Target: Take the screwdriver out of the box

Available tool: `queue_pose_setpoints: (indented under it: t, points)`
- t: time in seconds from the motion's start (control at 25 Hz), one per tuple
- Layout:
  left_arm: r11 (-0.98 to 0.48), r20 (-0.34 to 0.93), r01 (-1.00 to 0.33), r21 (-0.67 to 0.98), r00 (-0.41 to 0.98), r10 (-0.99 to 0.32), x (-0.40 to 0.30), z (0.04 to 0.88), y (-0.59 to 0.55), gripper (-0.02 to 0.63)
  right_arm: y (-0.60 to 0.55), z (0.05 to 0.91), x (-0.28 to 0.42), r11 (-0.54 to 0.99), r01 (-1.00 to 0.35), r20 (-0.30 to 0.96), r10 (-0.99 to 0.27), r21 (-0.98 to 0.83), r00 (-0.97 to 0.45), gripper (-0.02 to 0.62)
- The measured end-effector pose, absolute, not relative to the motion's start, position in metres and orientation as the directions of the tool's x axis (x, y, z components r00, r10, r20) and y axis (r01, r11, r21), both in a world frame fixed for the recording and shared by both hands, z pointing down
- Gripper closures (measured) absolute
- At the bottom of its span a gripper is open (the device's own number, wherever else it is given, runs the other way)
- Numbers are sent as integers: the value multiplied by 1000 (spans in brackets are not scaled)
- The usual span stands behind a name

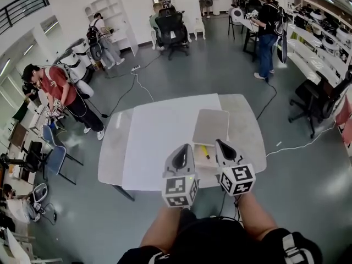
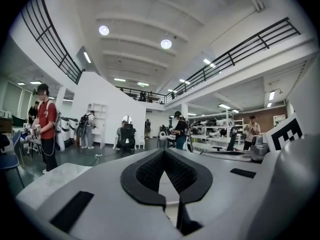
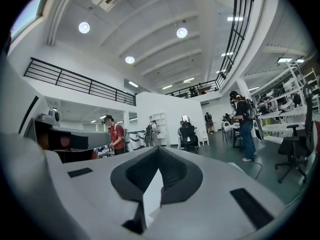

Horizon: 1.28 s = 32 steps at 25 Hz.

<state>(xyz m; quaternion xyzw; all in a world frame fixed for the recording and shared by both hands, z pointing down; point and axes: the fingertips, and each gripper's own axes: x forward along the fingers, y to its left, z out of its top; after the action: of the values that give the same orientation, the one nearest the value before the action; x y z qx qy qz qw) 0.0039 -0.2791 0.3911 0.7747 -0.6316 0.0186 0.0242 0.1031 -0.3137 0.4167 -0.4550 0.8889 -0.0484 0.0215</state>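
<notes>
Screwdriver (image 1: pixel 204 152) yellow, slim, in flat rectangular box (image 1: pixel 210 126).

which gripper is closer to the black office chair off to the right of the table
Right. The right gripper is on the side of the table towards the black office chair; the left gripper is beside it, farther from the chair.

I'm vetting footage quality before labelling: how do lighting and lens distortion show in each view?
Head view: even light, room bent at the edges, table bright, screwdriver tiny. Left gripper view: black corners, ceiling lamp blown out, left tongs looming and soft. Right gripper view: same black rim, balcony railing bowed.
</notes>
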Motion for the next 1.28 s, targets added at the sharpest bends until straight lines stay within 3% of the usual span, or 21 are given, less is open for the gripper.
queue_pose_setpoints:
  t: [0.88, 1.2, 1.28]
  points:
    - [-236, 104, -970, 55, 240, -965, -64, 416, -346, 594, -383, 494, 49, 525, -850, 212, -835, 30, -508, 583]
    - [-214, 113, -973, 82, 222, -968, -81, 422, -352, 594, -391, 537, 32, 583, -810, 353, -771, 58, -529, 579]
    - [-208, 116, -974, 90, 218, -969, -85, 425, -354, 594, -391, 550, 27, 605, -795, 394, -741, 43, -543, 543]
